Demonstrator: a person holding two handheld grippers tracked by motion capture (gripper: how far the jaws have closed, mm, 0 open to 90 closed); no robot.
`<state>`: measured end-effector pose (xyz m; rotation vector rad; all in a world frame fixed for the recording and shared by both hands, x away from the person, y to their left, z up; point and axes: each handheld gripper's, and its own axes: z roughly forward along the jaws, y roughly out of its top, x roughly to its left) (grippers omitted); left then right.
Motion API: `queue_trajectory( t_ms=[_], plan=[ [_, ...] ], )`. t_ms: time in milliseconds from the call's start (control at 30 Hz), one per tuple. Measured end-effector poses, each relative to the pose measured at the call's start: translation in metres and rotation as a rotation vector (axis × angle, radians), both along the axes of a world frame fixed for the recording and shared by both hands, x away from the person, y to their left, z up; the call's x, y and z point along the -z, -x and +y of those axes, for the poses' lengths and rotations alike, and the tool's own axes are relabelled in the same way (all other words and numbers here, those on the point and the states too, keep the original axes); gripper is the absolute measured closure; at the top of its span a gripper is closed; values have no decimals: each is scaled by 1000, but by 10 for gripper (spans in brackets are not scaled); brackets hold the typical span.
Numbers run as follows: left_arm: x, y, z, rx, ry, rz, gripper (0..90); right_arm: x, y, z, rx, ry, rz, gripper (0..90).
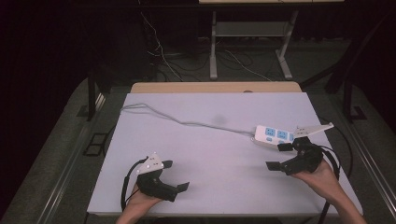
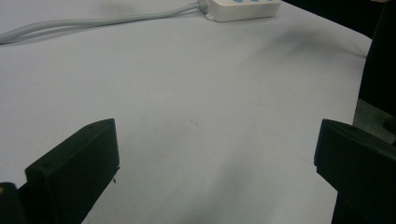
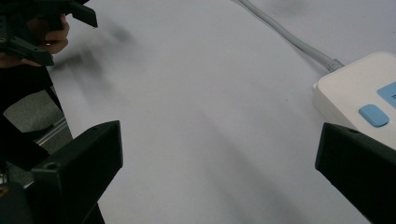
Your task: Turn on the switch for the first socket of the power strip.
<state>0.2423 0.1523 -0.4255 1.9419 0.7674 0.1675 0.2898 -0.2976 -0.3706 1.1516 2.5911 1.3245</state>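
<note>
Power strip [image 1: 276, 136]: smooth white plastic casing, slightly glossy, with blue plastic inserts; its cable [image 1: 187, 122] has a smooth grey sheath. Table top [image 1: 205, 154]: matt, pale, even surface; the far edge [image 1: 215, 87] looks like light wood. Left gripper [image 1: 176, 175] and right gripper [image 1: 279, 156]: matt black plastic jaws.

No text, brand, number or sign can be read anywhere. The white plastic power strip with pale blue socket faces [image 1: 274, 135] carries no legible print in the high view; in the right gripper view its small blue oval button [image 3: 373, 115] looks plain, though a faint marking there might be lost to blur.
</note>
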Motion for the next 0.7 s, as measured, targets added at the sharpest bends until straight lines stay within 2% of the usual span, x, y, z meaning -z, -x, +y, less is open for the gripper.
queue_trajectory(
  t_ms=[333, 700],
  plan=[
    [0, 0, 0, 0, 0, 0, 0, -13, -12, -3, -6, 16, -11, 3],
    [0, 0, 0, -2, 1, 2, 0, -19, -24, -4, -10, 32, -7, 3]
  ],
)
